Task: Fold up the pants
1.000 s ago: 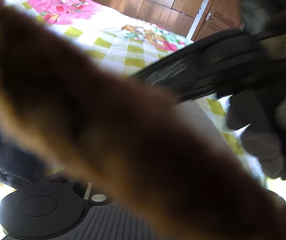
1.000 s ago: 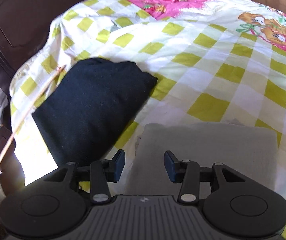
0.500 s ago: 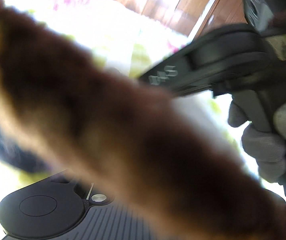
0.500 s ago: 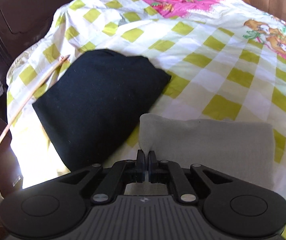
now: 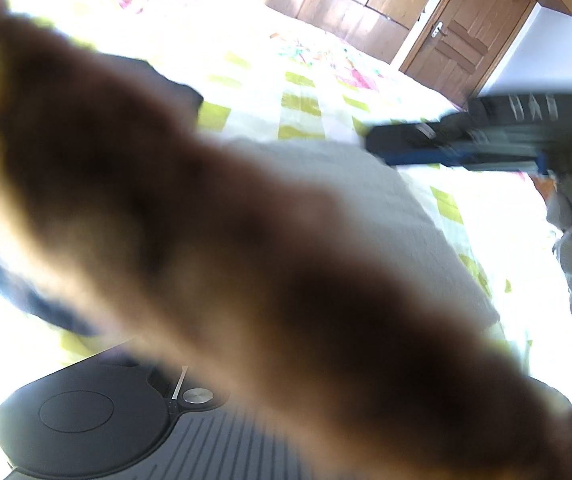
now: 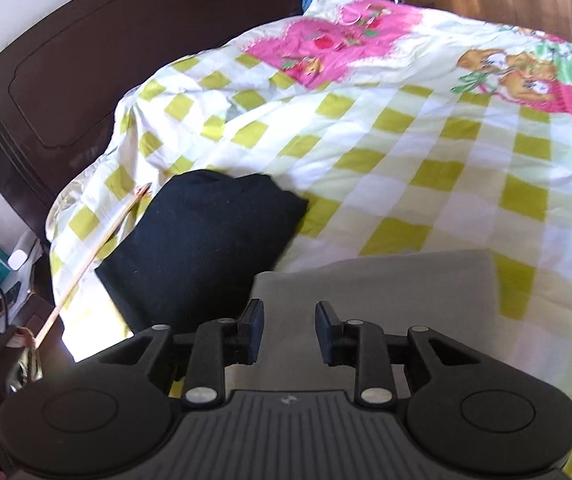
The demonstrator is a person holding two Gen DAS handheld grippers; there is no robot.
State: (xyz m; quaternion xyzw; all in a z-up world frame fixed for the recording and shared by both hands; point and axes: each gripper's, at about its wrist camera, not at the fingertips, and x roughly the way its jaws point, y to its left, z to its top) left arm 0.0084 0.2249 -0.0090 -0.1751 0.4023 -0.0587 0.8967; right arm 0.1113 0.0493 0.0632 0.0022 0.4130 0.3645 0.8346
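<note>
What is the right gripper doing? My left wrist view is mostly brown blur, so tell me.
Observer: The right gripper is opening, with nothing between its pads. The grey pants lie folded just ahead of it.
Operator: Report what's left of the pants.
Observer: A folded black garment, right beside them on the bed.
Operator: Name anything else near it.
Observer: A thin stick slants along its left side, out past the bed's edge.
</note>
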